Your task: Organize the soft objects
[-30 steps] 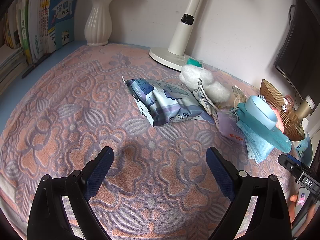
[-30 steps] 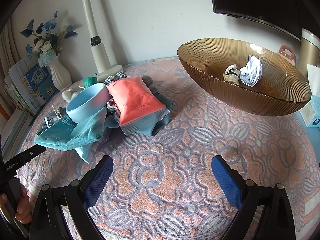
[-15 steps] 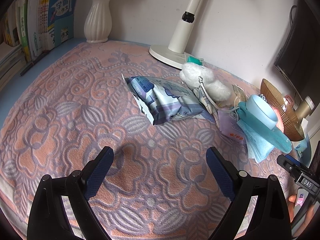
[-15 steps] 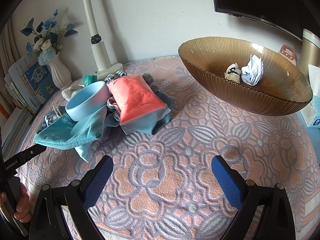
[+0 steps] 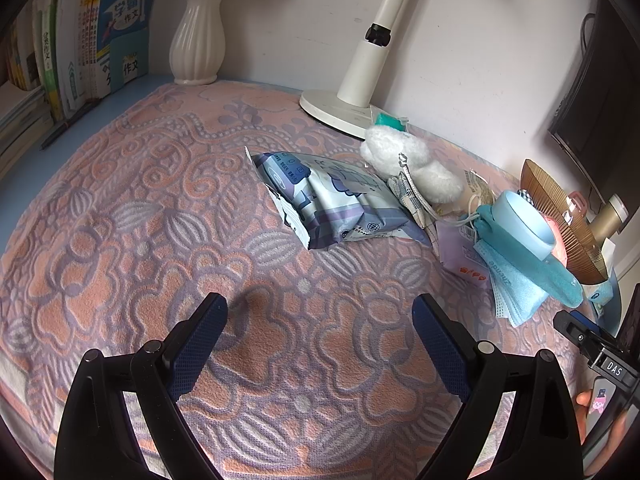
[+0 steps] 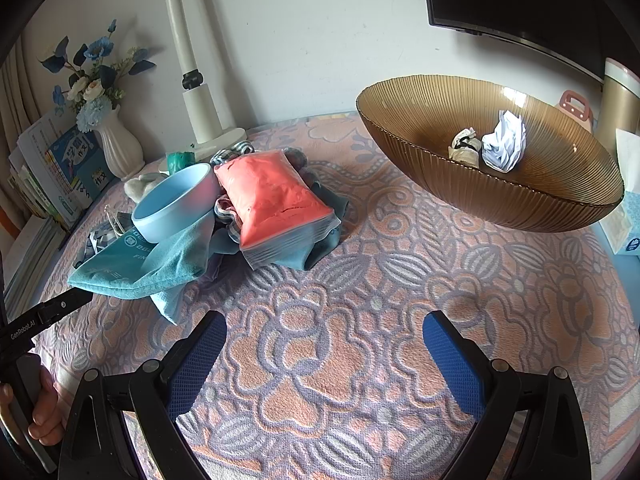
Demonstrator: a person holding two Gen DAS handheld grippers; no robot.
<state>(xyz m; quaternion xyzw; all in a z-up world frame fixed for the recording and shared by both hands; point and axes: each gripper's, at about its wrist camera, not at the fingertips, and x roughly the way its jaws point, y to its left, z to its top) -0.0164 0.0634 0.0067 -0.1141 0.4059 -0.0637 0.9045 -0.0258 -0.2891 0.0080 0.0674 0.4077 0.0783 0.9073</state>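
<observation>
**Both grippers parked, pile untouched**

Left wrist view: my left gripper [image 5: 320, 320] hangs over the patterned cloth [image 5: 120, 240] with its jaws spread wide and nothing between them. Compared with a second ago, nothing here has changed: same spot, same tilt down at the table, same spread. Ahead of it lies the blue-and-white soft pack [image 5: 332, 204], and just beyond that the white plush toy [image 5: 412, 160], leaning against the rest of the heap. Further to the right sit the light-blue bowl [image 5: 524, 220] on its teal cloth [image 5: 556, 276] and the stack of face masks [image 5: 516, 288] poking out underneath. The lamp base [image 5: 336, 108] and the white vase [image 5: 198, 40] stand at the back.

Right wrist view: my right gripper [image 6: 324, 348] is likewise released, its blue pads well apart over bare cloth, and it too is exactly where it was a second ago. The pink packet [image 6: 272, 200] lies on top of the heap, touching the light-blue bowl, with the teal cloth draped down on the near side. The amber glass bowl [image 6: 480, 200] sits well to the right, already holding a crumpled white piece [image 6: 505, 146] and a small beige bundle [image 6: 464, 146].

So the change is none. I judge this a pause before the next pick: most soft items wait in the heap, and the amber bowl looks like their destination.
</observation>
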